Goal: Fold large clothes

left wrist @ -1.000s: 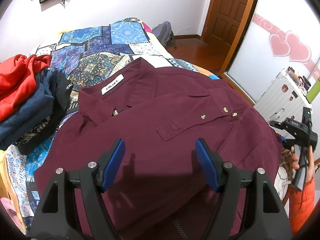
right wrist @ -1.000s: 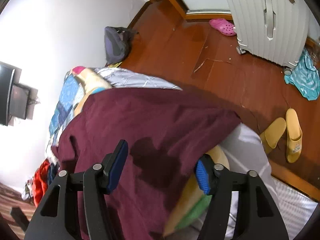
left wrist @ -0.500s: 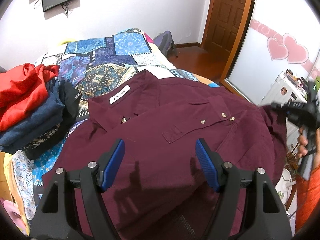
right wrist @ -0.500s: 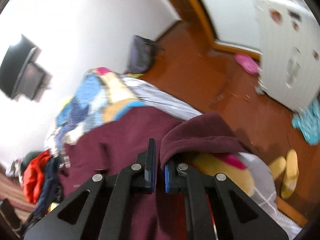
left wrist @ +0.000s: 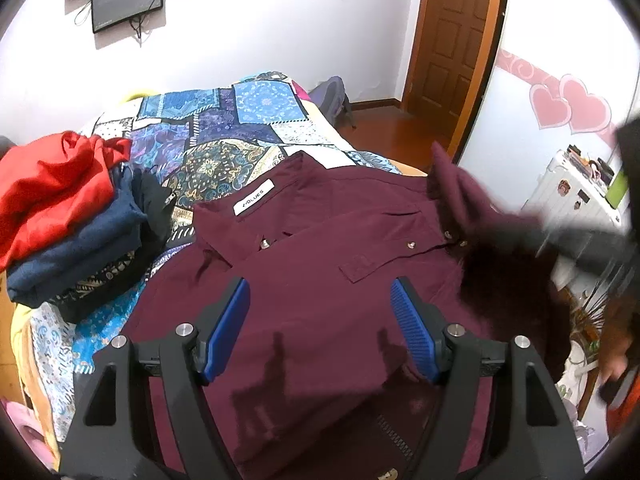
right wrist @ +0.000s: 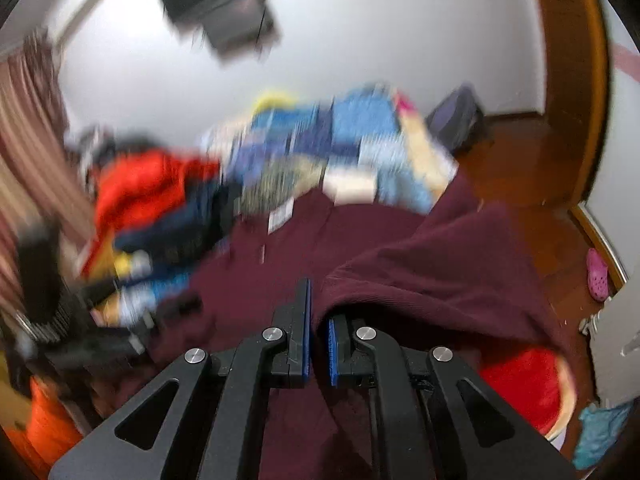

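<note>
A maroon button shirt (left wrist: 320,280) lies spread on the bed, collar and white label toward the far side. My left gripper (left wrist: 320,320) hovers open above the shirt's middle, nothing between its blue pads. My right gripper (right wrist: 318,320) is shut on the edge of the shirt's side flap (right wrist: 440,272), lifting it up and over the body of the shirt (right wrist: 256,280). From the left wrist view the right gripper appears as a dark blur (left wrist: 580,240) at the right, with the raised maroon flap (left wrist: 456,192) beside it.
A pile of folded clothes, red (left wrist: 52,188) over navy (left wrist: 76,256), sits at the bed's left. The patchwork bedspread (left wrist: 224,136) covers the far bed. A white suitcase (left wrist: 576,196), wooden door (left wrist: 452,40), backpack (right wrist: 460,120) and pink shoe (right wrist: 598,276) lie to the right.
The right gripper shut on the shirt's right edge, rolled upright and swung up and inward with the flap. The left gripper drew back a little, staying open.
</note>
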The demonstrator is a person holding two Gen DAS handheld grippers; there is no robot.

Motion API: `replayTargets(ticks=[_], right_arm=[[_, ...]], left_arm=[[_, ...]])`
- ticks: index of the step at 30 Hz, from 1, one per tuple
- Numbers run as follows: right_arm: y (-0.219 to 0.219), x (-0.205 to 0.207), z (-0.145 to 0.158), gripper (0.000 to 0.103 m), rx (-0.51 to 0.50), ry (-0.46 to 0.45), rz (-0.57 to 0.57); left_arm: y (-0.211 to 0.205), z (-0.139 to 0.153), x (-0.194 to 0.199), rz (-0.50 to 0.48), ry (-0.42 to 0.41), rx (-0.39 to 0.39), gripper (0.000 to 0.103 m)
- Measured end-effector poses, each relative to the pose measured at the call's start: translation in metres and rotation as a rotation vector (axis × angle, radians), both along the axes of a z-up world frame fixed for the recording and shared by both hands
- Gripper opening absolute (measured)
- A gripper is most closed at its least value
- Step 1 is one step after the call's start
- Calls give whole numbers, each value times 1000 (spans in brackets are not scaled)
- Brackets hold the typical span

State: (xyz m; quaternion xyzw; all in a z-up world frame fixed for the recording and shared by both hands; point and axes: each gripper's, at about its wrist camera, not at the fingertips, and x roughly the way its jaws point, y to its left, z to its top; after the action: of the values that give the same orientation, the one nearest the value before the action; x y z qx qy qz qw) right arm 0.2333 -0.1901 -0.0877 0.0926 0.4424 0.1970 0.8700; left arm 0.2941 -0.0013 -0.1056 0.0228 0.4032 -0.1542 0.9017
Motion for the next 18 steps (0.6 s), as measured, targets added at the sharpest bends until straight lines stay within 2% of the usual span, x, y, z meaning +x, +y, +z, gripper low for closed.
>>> replayTargets(ticks=[2, 4, 8, 11, 12, 13, 18], right_arm=[[7, 5, -30, 8, -27, 98, 7], [12, 7, -47, 10, -57, 155, -15], [3, 2, -41, 13, -30, 175, -38], [-4, 2, -30, 30, -6, 179, -57], [-7, 0, -26, 44, -4, 171, -72], [-12, -1, -22, 53, -3, 159, -91], [-42, -11, -6, 65, 34, 108, -185]], left_arm=[[1, -1, -1, 2, 2, -3, 72], [3, -1, -2, 1, 2, -3, 72], [3, -2, -2, 1, 3, -6, 72], [2, -3, -2, 0, 8, -6, 72], [1, -3, -2, -1, 9, -7, 72], [0, -4, -2, -3, 10, -6, 72], [-6, -4, 0, -11, 12, 9, 72]])
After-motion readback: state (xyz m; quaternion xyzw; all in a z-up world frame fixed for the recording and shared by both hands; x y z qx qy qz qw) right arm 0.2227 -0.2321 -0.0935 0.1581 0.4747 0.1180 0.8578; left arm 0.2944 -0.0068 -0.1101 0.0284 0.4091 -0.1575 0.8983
